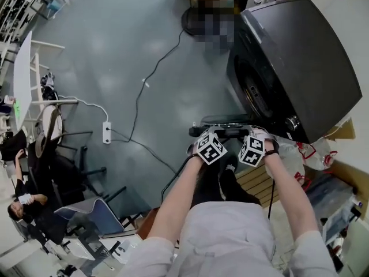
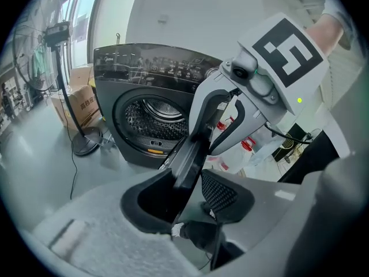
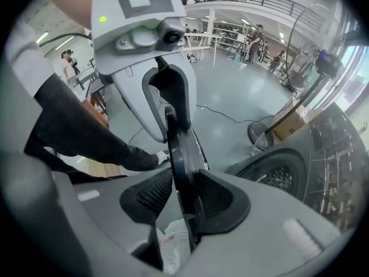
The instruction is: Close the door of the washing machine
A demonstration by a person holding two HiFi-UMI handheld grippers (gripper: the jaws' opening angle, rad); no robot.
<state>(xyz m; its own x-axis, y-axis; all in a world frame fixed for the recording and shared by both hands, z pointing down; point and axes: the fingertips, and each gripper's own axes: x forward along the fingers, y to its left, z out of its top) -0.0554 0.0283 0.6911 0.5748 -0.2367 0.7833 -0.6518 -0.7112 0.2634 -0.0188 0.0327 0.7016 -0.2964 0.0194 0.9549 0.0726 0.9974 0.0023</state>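
A dark front-loading washing machine (image 1: 300,56) stands at the right with its round drum opening (image 1: 253,91) uncovered. Its door (image 1: 223,120) stands open and shows edge-on in front of me. My left gripper (image 1: 203,128) and right gripper (image 1: 248,131) both clamp the door's rim from opposite sides. In the left gripper view the door edge (image 2: 196,154) runs between my left gripper's (image 2: 187,195) jaws, with the right gripper (image 2: 222,117) across from it and the drum (image 2: 158,117) behind. In the right gripper view the door (image 3: 181,154) sits between my right gripper's (image 3: 181,195) jaws, facing the left gripper (image 3: 167,103).
A fan stand (image 1: 193,19) is by the machine's far side. A black cable (image 1: 138,97) and a white power strip (image 1: 106,131) lie on the floor. Chairs (image 1: 57,131) and a white table (image 1: 23,74) are at the left. Plastic bags (image 1: 305,152) and a wooden pallet (image 1: 256,180) are beside the machine.
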